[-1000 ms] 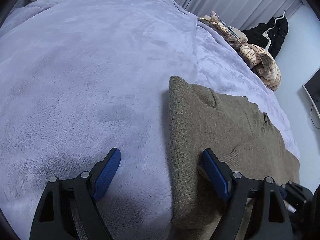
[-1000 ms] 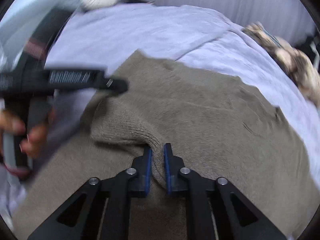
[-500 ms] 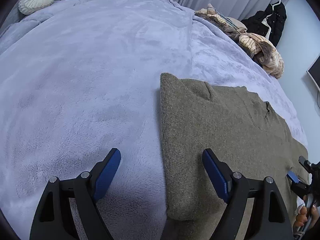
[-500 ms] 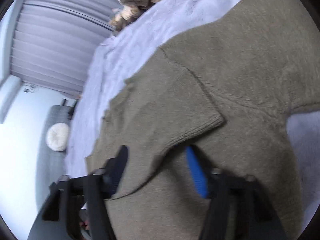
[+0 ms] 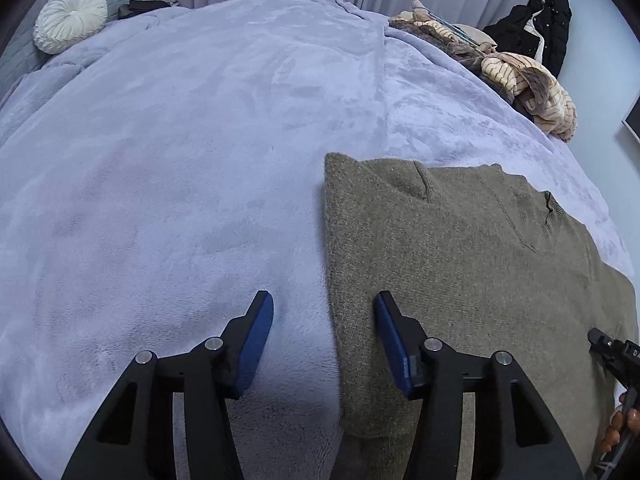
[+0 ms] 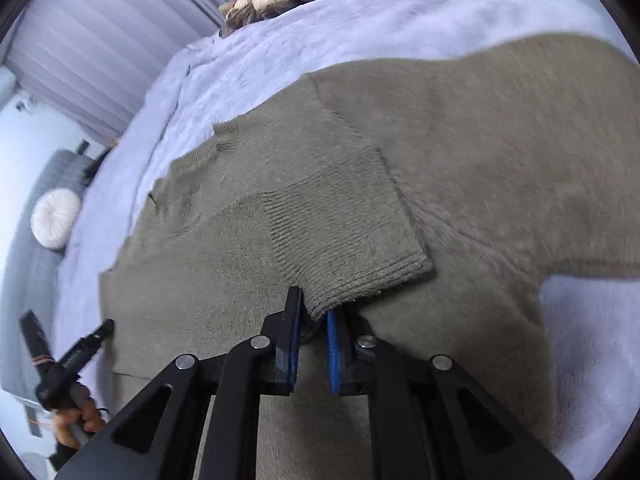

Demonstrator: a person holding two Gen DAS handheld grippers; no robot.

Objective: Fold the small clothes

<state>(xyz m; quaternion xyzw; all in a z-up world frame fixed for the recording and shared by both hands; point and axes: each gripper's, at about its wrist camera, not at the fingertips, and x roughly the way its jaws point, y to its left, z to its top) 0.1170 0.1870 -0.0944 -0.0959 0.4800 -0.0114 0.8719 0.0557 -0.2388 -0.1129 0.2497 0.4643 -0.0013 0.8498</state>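
Left wrist view: one olive-brown knitted sweater is laid flat on the lilac plush blanket of the bed, its folded left edge running from near to far. The left tool is closing, its blue pads straddling that edge without pressing it.

Right wrist view: the right tool is closing on the sweater's ribbed sleeve cuff, pinched between its pads, the sleeve lying across the body.
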